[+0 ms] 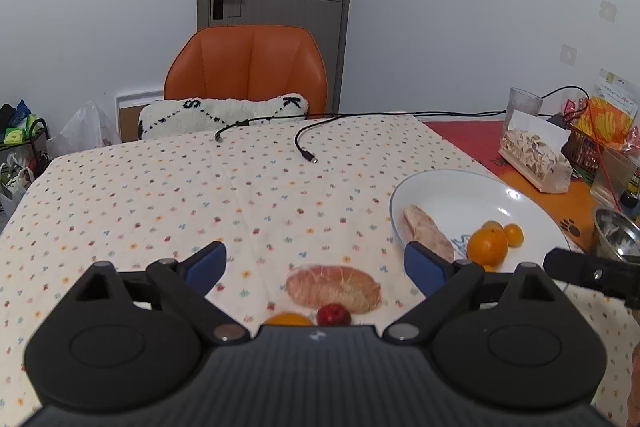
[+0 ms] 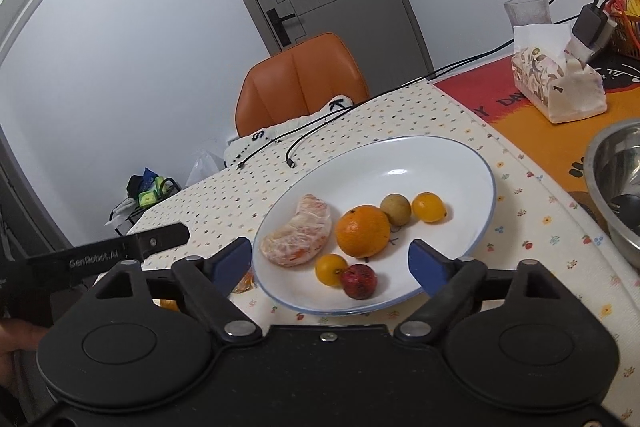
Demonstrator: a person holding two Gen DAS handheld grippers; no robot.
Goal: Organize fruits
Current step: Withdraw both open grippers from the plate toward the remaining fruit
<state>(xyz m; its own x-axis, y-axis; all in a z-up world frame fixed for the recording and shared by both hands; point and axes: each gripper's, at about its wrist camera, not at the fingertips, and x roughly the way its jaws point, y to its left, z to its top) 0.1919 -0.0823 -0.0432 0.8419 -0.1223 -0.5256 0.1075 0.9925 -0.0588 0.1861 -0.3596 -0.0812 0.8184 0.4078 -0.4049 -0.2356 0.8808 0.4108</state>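
Note:
A white plate (image 2: 460,163) on the flowered tablecloth holds a peeled citrus piece (image 2: 298,237), an orange (image 2: 362,231), a brown longan (image 2: 395,209), two small yellow fruits (image 2: 429,207) (image 2: 330,269) and a red fruit (image 2: 359,281). My right gripper (image 2: 331,261) is open and empty just above the plate's near edge. My left gripper (image 1: 316,263) is open and empty above a wrapped peeled citrus piece (image 1: 334,287), a red fruit (image 1: 333,315) and an orange fruit (image 1: 289,319) on the cloth. The plate (image 1: 452,187) lies to its right.
A steel bowl (image 2: 616,187) stands right of the plate. A tissue box (image 2: 556,83), a glass (image 2: 526,11) and a charger (image 2: 592,23) sit at the back right. Black cables (image 1: 304,147) lie across the far cloth. An orange chair (image 1: 248,67) stands behind the table.

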